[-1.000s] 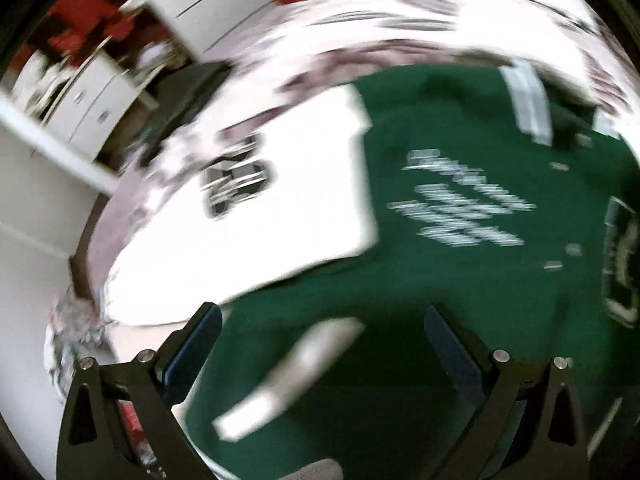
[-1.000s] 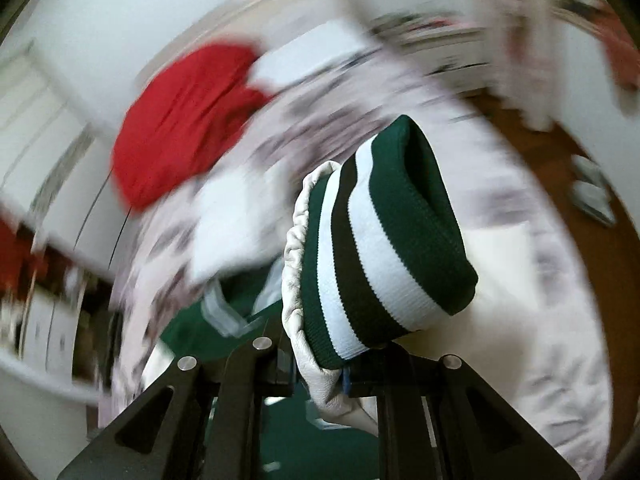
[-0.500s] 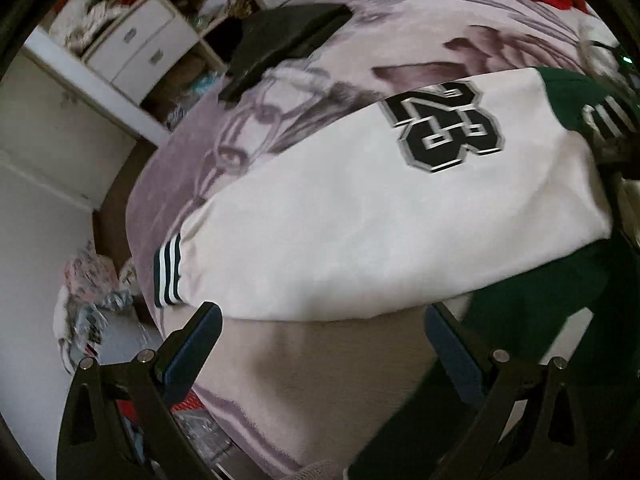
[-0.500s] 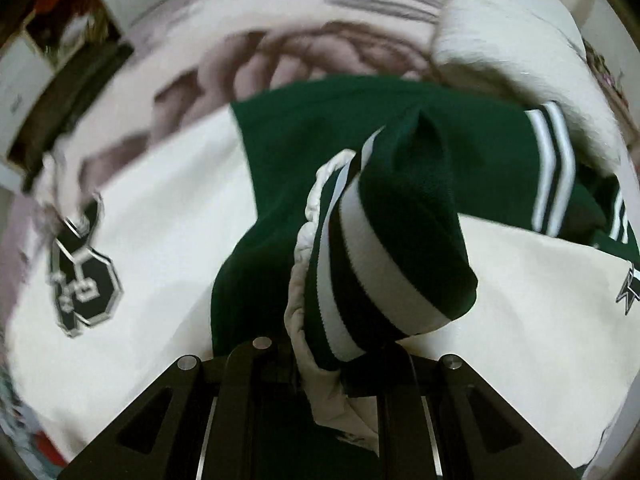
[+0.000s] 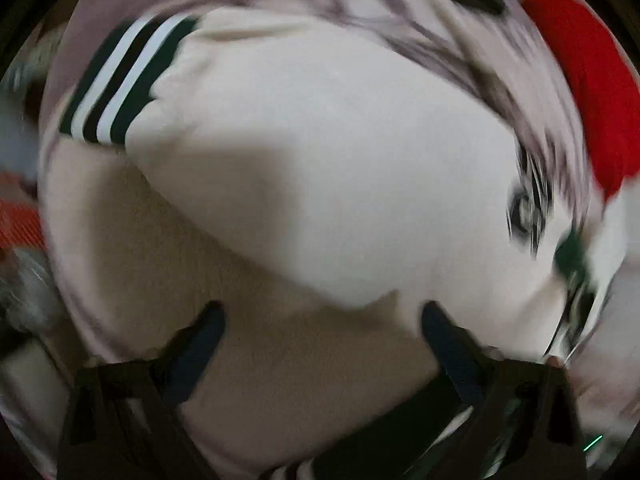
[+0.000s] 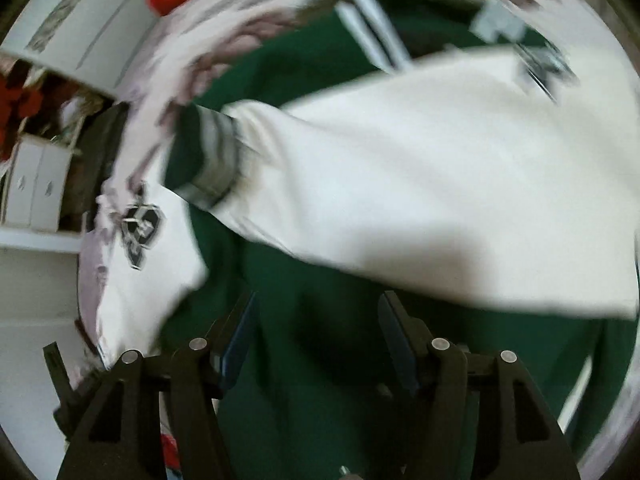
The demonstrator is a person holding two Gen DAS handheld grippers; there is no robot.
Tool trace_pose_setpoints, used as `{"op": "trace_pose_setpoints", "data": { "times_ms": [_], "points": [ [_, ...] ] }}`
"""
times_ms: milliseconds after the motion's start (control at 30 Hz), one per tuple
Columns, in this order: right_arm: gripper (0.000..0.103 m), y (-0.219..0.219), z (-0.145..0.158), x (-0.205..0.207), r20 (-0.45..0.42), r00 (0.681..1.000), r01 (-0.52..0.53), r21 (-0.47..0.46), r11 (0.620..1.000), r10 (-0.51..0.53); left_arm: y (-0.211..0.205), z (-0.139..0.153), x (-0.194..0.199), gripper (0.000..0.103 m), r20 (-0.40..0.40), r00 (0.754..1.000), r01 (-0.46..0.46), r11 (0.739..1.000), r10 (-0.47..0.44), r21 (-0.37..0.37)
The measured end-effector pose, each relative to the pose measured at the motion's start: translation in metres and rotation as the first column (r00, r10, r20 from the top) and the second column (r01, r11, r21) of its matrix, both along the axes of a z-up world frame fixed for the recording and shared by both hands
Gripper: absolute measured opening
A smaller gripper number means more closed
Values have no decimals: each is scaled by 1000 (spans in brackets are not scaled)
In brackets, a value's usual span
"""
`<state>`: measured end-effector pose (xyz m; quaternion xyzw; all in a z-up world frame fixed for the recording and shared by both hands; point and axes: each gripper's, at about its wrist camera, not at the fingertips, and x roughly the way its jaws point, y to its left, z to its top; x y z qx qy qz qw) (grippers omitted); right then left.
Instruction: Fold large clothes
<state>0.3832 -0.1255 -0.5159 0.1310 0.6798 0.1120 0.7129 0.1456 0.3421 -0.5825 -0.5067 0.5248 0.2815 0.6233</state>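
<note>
Green varsity jacket with cream sleeves spread on floral bedspread, one cream sleeve folded across green body, striped cuff toward 10 o'clock. Right gripper fingers just opened, apart, nothing between. Left gripper fingers narrowing yet apart, empty, other sleeve at 12 o'clock.

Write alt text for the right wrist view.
A cream jacket sleeve with a green striped cuff lies folded across the green jacket body on a floral bedspread. The right gripper, jaws just opened, hangs empty above the green fabric; motion blurs the picture.
</note>
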Motion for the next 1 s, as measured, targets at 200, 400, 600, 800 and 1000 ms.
{"op": "trace_pose_setpoints", "data": {
  "times_ms": [200, 400, 600, 800, 1000],
  "points": [
    [64, -7, -47, -22, -144, 977, 164, 43, 986, -156, 55, -16, -4, 14, 79, 973, -222, 974, 218, 45],
    [64, 47, -48, -17, -68, 993, 97, 12, 995, -96, 119, -2, 50, 7, 182, 972, -176, 973, 148, 148],
    [64, 89, -33, 1, -1, 999, 52, -16, 999, -52, 179, -19, 121, 5, 190, 978, -121, 979, 89, 166],
    [64, 105, -17, 29, 39, 995, 86, 53, 995, -88, 197, -33, 151, 6, 202, 977, -88, 991, 66, 99],
    [64, 141, -15, 74, 94, 993, 66, 50, 997, -71, 181, -41, 117, 43, 293, 949, -107, 994, 114, -39]
  ]
}}
